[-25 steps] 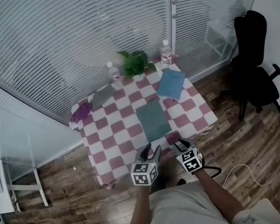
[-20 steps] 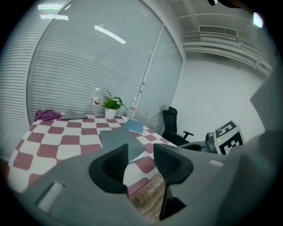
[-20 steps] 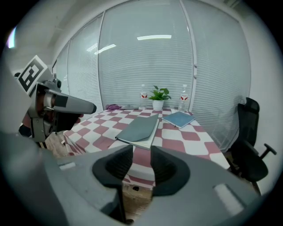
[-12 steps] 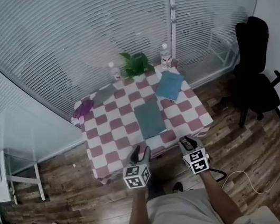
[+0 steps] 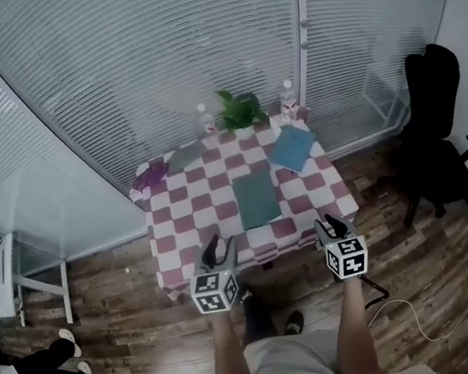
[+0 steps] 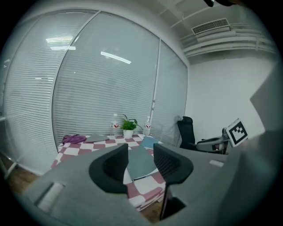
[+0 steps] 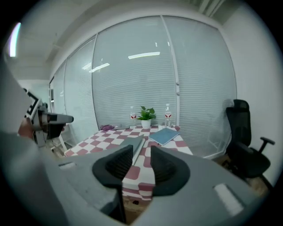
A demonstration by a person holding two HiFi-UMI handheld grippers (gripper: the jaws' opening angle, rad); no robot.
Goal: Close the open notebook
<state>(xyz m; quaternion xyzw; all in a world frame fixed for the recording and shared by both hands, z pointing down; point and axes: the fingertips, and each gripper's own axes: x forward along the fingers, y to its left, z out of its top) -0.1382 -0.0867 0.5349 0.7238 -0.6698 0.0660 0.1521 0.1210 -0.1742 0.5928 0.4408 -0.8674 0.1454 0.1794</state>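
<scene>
A teal notebook (image 5: 257, 199) lies flat in the middle of the red-and-white checked table (image 5: 168, 238), its cover down. It shows between the jaws in the left gripper view (image 6: 139, 165) and in the right gripper view (image 7: 137, 145). My left gripper (image 5: 214, 250) hangs in the air off the table's front edge, at its left, open and holding nothing. My right gripper (image 5: 330, 225) hangs off the front right corner, also open and holding nothing. Neither touches the notebook or the table.
A blue notebook (image 5: 292, 148) lies at the back right and a grey one (image 5: 186, 156) at the back left beside a purple cloth (image 5: 151, 176). A potted plant (image 5: 240, 111) stands between two bottles (image 5: 203, 119) along the back edge. A black office chair (image 5: 439, 128) stands to the right. Blinds cover the glass wall behind.
Both grippers have drawn back from the table's front edge, risen and spread apart. The view has backed away from the table. The teal notebook has not moved.
</scene>
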